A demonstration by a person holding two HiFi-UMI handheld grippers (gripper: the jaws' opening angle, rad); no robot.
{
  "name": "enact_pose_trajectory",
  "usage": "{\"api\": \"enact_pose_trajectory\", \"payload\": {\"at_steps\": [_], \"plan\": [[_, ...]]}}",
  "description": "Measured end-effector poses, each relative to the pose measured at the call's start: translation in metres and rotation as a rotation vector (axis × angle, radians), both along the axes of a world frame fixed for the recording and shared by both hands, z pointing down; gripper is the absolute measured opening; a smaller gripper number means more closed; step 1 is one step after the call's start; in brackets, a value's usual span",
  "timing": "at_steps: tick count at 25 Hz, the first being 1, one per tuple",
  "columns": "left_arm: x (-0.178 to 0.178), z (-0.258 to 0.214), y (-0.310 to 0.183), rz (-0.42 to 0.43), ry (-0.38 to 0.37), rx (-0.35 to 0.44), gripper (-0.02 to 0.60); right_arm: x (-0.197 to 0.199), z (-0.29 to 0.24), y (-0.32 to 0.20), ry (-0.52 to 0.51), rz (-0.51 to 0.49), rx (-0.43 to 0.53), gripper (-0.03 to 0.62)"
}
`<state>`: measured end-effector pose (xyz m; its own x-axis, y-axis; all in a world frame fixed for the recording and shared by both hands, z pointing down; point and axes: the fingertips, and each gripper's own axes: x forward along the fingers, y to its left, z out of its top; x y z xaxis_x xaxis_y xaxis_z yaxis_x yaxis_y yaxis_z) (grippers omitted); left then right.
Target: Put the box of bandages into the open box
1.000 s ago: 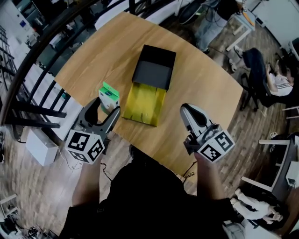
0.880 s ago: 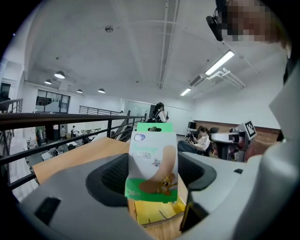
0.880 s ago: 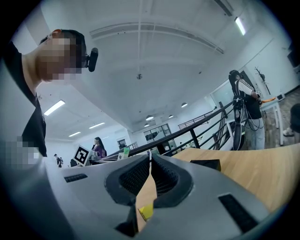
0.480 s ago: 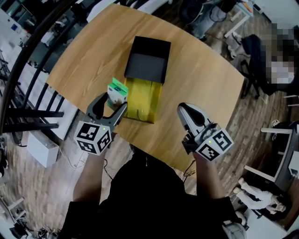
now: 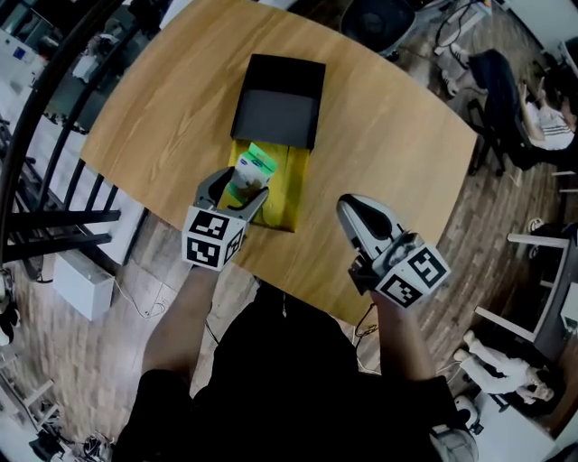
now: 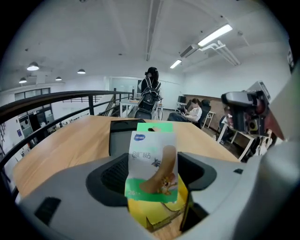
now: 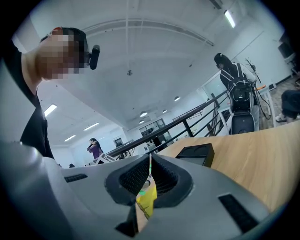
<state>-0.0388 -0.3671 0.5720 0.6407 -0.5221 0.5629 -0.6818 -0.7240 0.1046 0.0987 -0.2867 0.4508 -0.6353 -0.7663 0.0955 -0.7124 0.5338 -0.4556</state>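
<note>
First, from the head view: shows the left gripper (image 5: 238, 189) holding the box of bandages (image 5: 252, 170) just over the yellow open box (image 5: 291, 179) on the table (image 5: 397, 135), with the right gripper (image 5: 358, 217) apart, near the table edge. Next, from the left gripper view: pinches the box of bandages, standing up. Last, from the right gripper view: pressed together.

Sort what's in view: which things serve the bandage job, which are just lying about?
Job: box of bandages, in the left gripper; yellow open box; its black sleeve.
Just about: idle right gripper; office chair; white box on the floor.
</note>
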Motion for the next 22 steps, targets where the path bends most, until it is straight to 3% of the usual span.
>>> {"api": "enact_pose_trajectory", "payload": {"at_steps": [6, 22], "plan": [[0.008, 0.05, -0.003, 0.046, -0.129, -0.033, 0.33, 0.0, 0.008, 0.0, -0.008, -0.003, -0.015, 0.038], [0.031, 0.114, -0.006, 0.184, -0.329, -0.107, 0.331, -0.007, 0.013, 0.007, -0.014, -0.044, -0.046, 0.038]]}}
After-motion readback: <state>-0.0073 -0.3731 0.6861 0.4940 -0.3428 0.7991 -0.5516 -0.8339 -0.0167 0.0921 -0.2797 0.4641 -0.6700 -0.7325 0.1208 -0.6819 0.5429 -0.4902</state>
